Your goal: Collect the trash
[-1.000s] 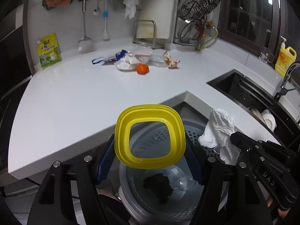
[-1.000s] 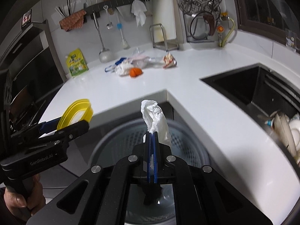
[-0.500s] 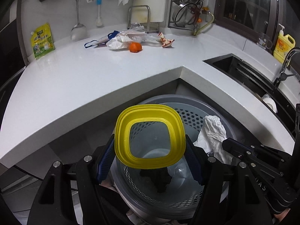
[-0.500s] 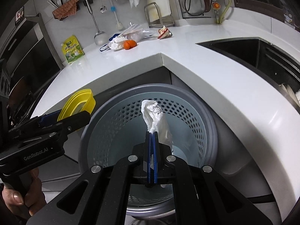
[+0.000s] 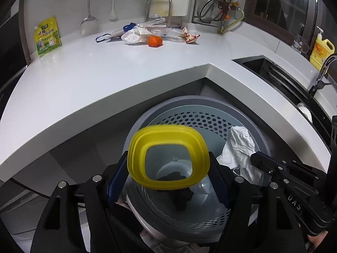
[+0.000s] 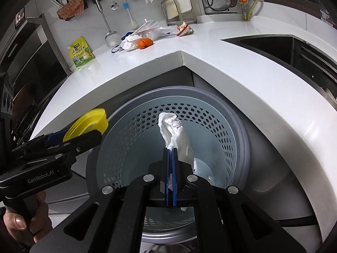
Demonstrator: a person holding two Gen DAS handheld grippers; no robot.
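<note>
My left gripper (image 5: 168,168) is shut on a yellow plastic lid (image 5: 137,154) and holds it over the grey perforated trash bin (image 5: 195,109) below the counter corner. My right gripper (image 6: 171,154) is shut on a crumpled white tissue (image 6: 174,130) above the same bin (image 6: 236,130). The tissue (image 5: 238,149) also shows at the right of the left wrist view, and the lid (image 6: 88,122) at the left of the right wrist view. Dark trash (image 5: 181,194) lies on the bin's bottom.
On the white counter (image 5: 105,73) at the back lie an orange (image 5: 154,41), crumpled paper (image 5: 134,35), plastic wrapping (image 5: 155,28) and a red-white wrapper (image 5: 189,37). A green pouch (image 5: 47,35) leans on the wall. A sink (image 5: 273,71) is at the right.
Both grippers have moved down and forward over the bin with the lid and tissue still held. The bin now fills more of each view; the lid looks blurred.
</note>
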